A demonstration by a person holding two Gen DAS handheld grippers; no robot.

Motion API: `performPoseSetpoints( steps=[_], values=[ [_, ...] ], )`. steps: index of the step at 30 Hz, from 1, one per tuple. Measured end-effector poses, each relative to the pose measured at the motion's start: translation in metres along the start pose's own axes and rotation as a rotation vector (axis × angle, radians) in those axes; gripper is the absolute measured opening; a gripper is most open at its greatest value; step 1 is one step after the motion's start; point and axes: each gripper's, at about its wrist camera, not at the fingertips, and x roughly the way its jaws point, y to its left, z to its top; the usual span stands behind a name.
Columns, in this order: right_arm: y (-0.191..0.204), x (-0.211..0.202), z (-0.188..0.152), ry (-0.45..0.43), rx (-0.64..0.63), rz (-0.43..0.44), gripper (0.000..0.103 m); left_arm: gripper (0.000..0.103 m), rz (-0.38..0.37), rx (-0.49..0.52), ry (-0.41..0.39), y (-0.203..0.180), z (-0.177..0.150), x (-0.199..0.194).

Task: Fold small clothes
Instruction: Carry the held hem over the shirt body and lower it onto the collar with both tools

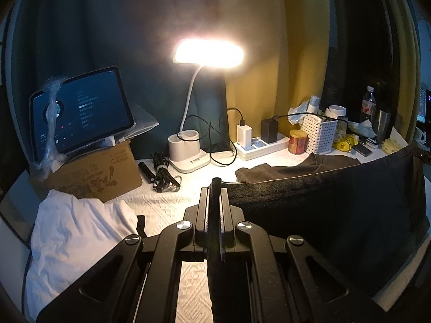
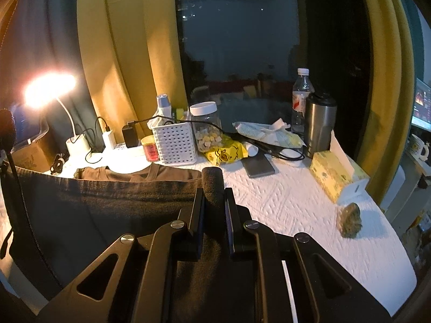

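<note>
**Dark knit cloth held taut between two grippers above a cluttered desk**

Dark grey knitted garment [image 1: 336, 210], a small piece of clothing, hangs as a stretched sheet between the two tools. The left gripper [image 1: 215, 188] is clamped on one upper corner, a rolled nub of fabric standing up between its closed jaws; the right gripper [image 2: 214, 185] pinches the opposite corner in the same way, its jaws slightly wider around a thicker bunch. In each wrist view the top hem runs sideways from the jaws toward the other tool, and the body of the cloth drops below it, near the white textured table cover [image 2: 296, 202].

Risks, as judged from this arrangement. A second brown garment [image 2: 140, 173] lies flat on the cover just behind the hanging sheet; laying the held piece down too far back would overlap the two. The black charger cables [image 1: 223, 145], the white gooseneck desk lamp [image 1: 188, 145] and the white perforated plastic basket [image 2: 176, 144] stand near the far edge, so a forward sweep could snag or topple them. Each grip takes only a corner; uneven pull between the hands may let one corner slip. The crumpled white cloth [image 1: 80, 231] lies near the left side and could be dragged along.
</note>
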Motion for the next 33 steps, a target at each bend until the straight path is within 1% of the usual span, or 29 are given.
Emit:
performPoseSetpoints(
  steps=[15,25,33],
  values=[
    [0.002,0.042,0.028,-0.003,-0.036,0.007,0.014,0.004,0.001,-0.01,-0.002,0.005,0.021,0.041],
    [0.002,0.072,0.048,0.001,-0.058,0.004,0.014,0.004,-0.007,0.02,-0.034,0.008,0.042,0.069],
    [0.001,0.096,0.069,-0.011,-0.078,0.008,0.014,0.004,0.004,0.043,-0.057,0.01,0.058,0.089]
  ],
)
